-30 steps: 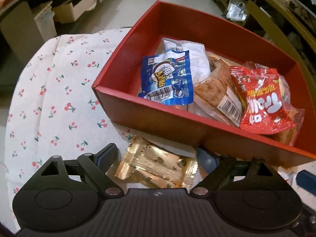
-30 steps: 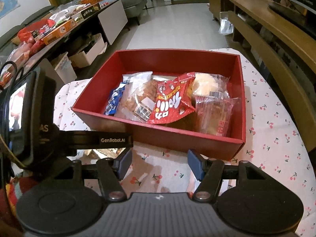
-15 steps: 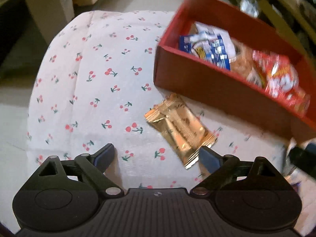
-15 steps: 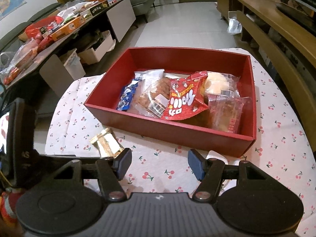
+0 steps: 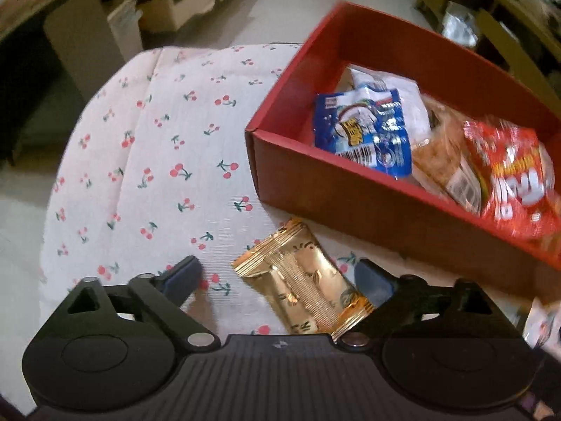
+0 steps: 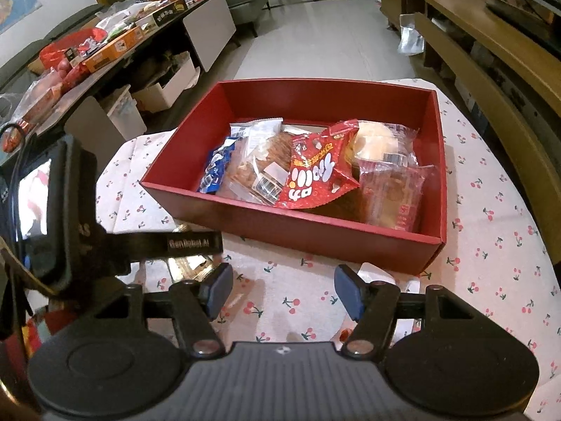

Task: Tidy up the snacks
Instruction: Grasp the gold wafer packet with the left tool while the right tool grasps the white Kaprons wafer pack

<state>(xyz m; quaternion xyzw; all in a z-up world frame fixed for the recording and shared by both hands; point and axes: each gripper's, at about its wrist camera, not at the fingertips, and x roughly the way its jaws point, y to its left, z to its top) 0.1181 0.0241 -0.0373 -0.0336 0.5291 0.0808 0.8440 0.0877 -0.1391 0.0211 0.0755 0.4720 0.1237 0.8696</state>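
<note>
Left wrist: one gold packet [image 5: 301, 280] between open jaws; right jaws open, empty.

Seemingly "GenRobot.AI" on left tongs [image 6: 191, 244]

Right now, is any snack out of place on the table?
Yes. One gold snack packet lies on the cherry-print tablecloth, outside the red box where the other snacks sit. It rests at an angle just in front of the box's near wall, between the open fingers of the left gripper, not yet held.
</note>
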